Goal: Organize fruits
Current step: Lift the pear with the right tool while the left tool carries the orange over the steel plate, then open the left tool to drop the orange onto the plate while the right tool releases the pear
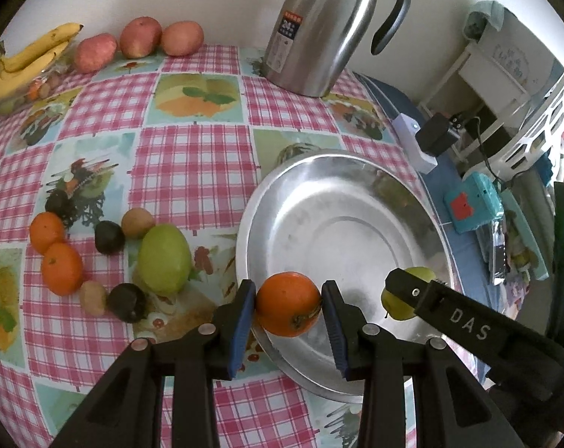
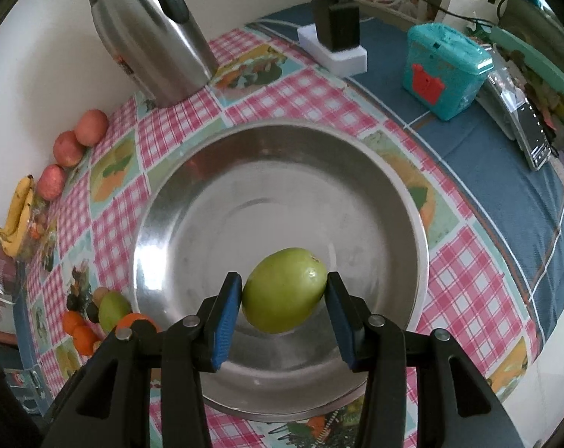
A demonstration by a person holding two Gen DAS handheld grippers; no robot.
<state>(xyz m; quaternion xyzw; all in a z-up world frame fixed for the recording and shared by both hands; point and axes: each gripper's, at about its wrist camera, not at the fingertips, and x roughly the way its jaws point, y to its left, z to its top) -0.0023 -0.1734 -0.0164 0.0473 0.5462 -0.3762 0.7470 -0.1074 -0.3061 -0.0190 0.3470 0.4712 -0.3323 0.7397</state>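
A: Black two-finger left gripper (image 1: 288, 300) with blue pads sits nearest the lens, clamped on a round orange tangerine (image 1: 287, 303), both pads pressing its sides.

B: Where is that fruit?

A: Over the near rim of the big round stainless steel basin (image 1: 341, 231), held off the metal as far as I can tell.

B: Going by size, what's biggest?

A: Table covered in pink gingham oilcloth with fruit prints (image 1: 192, 156). Next the basin, with no fruit lying in it. Then the tall stainless steel thermos jug with black handle (image 1: 319, 26), upright at the back by the wall.

B: Right side?

A: Black right gripper (image 2: 284, 295), also blue-padded, is closed on an oval green fruit (image 2: 284, 289), held over the near part of the basin floor. In the left wrist view its finger reads DAS.

B: Loose fruit?

A: Bunch of yellow bananas (image 1: 24, 59) at the far left, three reddish apples (image 1: 140, 37) in a row along the wall beside them. Left of the basin is a cluster: larger green oval fruit (image 1: 165, 259), two orange tangerines (image 1: 54, 250) touching, two dark round fruits (image 1: 110, 237), two small brown ones (image 1: 137, 222).

B: Other stuff?

A: Teal plastic box with red mark (image 2: 442, 74) on blue cloth right of the oilcloth, and a white power strip with black adapter (image 2: 336, 43) behind the basin.
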